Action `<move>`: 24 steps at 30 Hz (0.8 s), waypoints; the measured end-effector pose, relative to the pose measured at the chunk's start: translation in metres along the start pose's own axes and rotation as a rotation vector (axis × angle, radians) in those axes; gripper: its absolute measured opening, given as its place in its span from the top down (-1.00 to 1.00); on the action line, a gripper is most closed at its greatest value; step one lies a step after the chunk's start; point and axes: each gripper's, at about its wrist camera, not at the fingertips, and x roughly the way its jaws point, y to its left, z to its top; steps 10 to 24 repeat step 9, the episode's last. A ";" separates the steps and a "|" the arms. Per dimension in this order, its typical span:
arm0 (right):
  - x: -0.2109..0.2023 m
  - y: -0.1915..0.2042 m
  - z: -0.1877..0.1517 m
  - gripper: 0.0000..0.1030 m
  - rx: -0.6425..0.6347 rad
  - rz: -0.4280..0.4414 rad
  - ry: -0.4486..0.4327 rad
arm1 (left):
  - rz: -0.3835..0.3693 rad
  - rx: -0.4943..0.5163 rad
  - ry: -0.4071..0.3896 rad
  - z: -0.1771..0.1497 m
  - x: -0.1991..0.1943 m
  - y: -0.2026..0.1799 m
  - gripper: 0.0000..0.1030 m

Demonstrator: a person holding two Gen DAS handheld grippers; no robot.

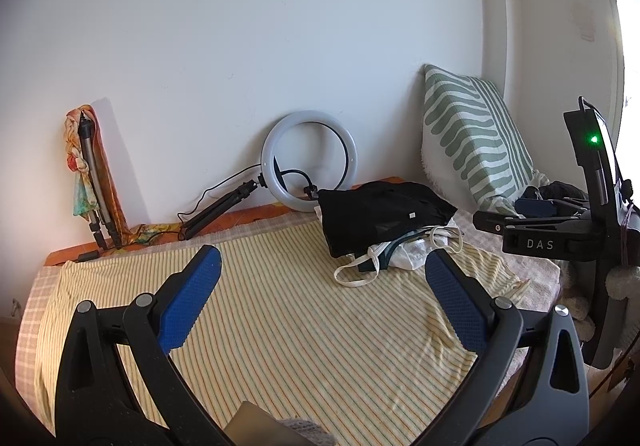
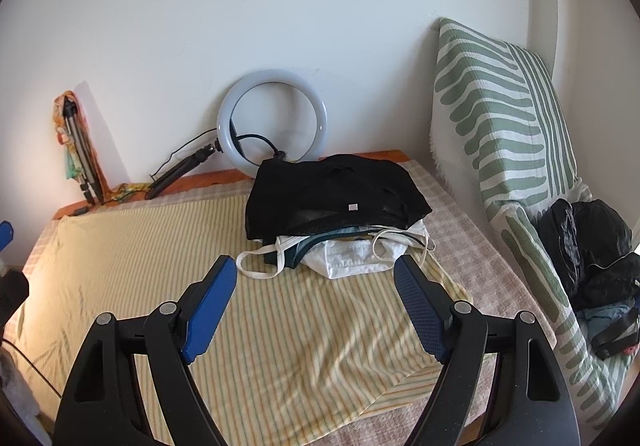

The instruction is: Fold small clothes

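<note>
Left gripper (image 1: 324,258) and right gripper (image 2: 316,266) spread empty, clothes pile (image 2: 340,202) ahead, ring light (image 2: 272,122) behind.

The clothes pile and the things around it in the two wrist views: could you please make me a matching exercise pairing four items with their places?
Items:
1. black garment
2. white garment
3. ring light
4. green-striped pillow

Places:
A. leaning against the wall behind the pile
B. top of the pile
C. propped upright at the right
D. bottom front of the pile, on the yellow striped sheet

Pairs: 1-B, 2-D, 3-A, 4-C
</note>
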 end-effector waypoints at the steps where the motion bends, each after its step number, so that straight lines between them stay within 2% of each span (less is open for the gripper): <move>1: 0.000 0.000 -0.001 -0.57 0.001 0.001 0.001 | -0.001 0.001 0.000 0.001 0.000 0.001 -1.00; 24: 0.002 0.006 -0.003 -0.57 -0.006 0.009 0.005 | 0.002 -0.002 0.002 -0.004 0.000 0.002 -1.00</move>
